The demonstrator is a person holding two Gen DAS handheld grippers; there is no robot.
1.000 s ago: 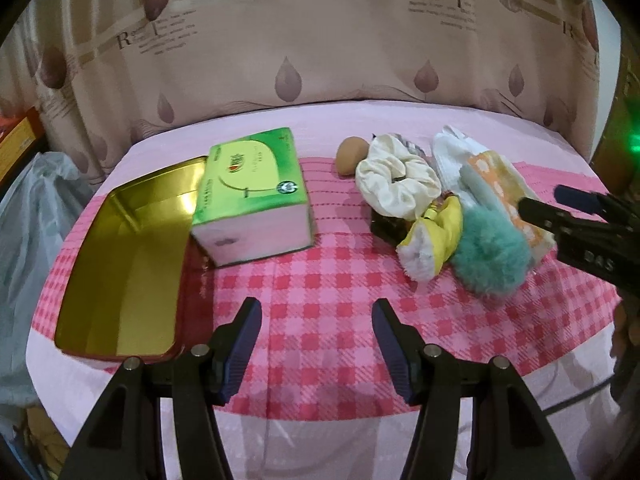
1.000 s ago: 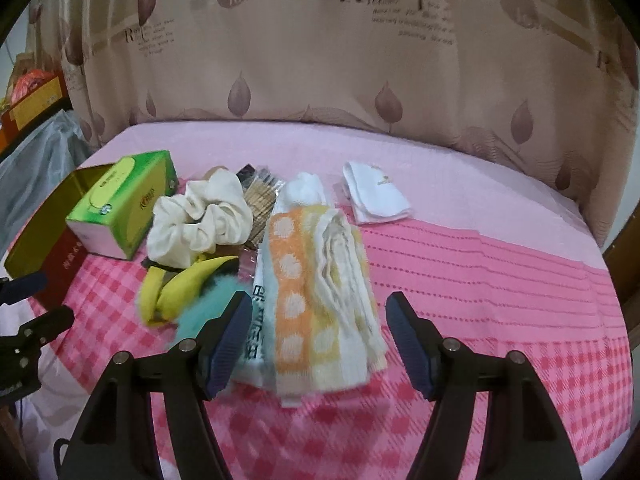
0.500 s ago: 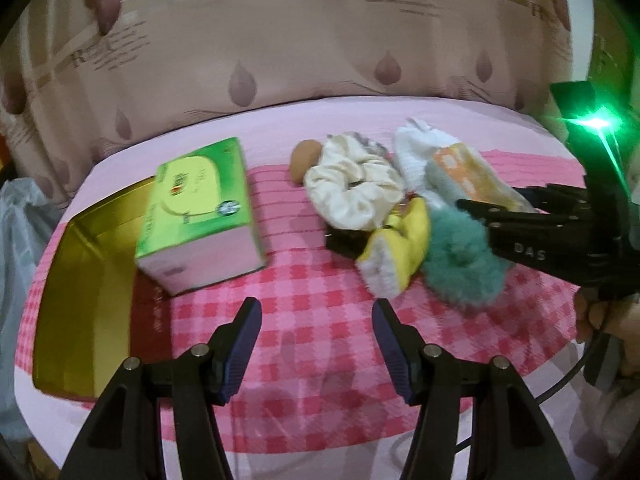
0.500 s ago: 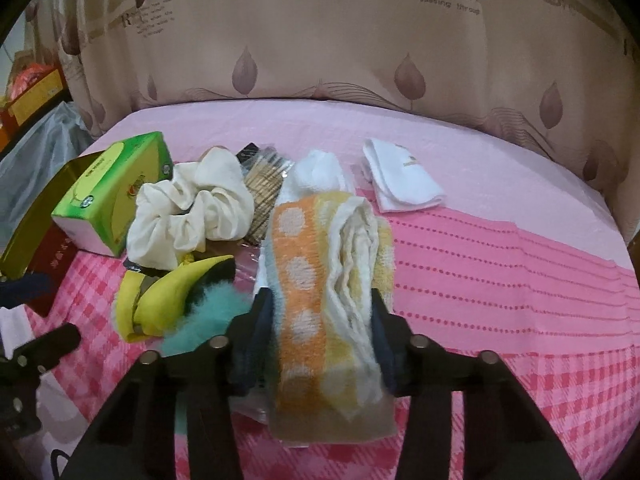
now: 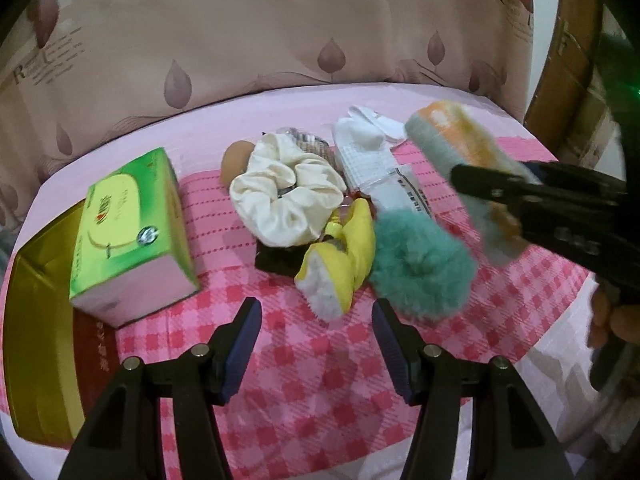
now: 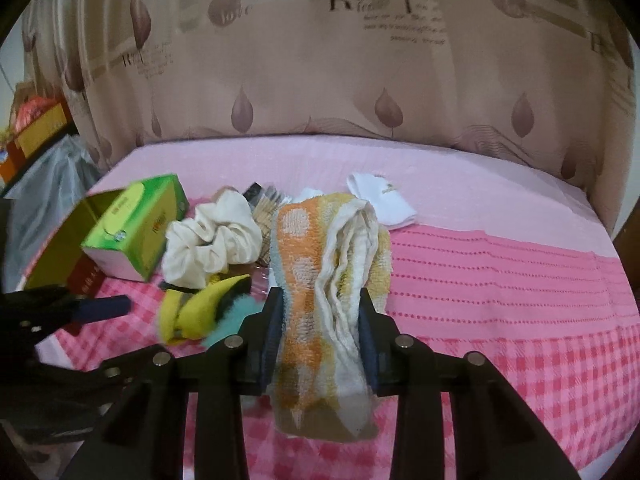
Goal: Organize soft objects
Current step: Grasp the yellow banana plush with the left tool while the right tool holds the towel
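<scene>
One fuzzy rolled towel [image 6: 320, 280] clamped in right gripper [image 6: 320, 320], left gripper [image 5: 316, 344] spread.

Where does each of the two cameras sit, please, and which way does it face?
Left wrist: on the left gripper, facing the curtain across the pink cloth; its open fingers frame the yellow plush; the person's right hand shows at the right edge.
Right wrist: on the right gripper, also facing the curtain; its fingers clamp the folded towel; the left gripper shows at lower left.
Shared: green tissue box, cream scrunchie, towel, teal pom-pom.
</scene>
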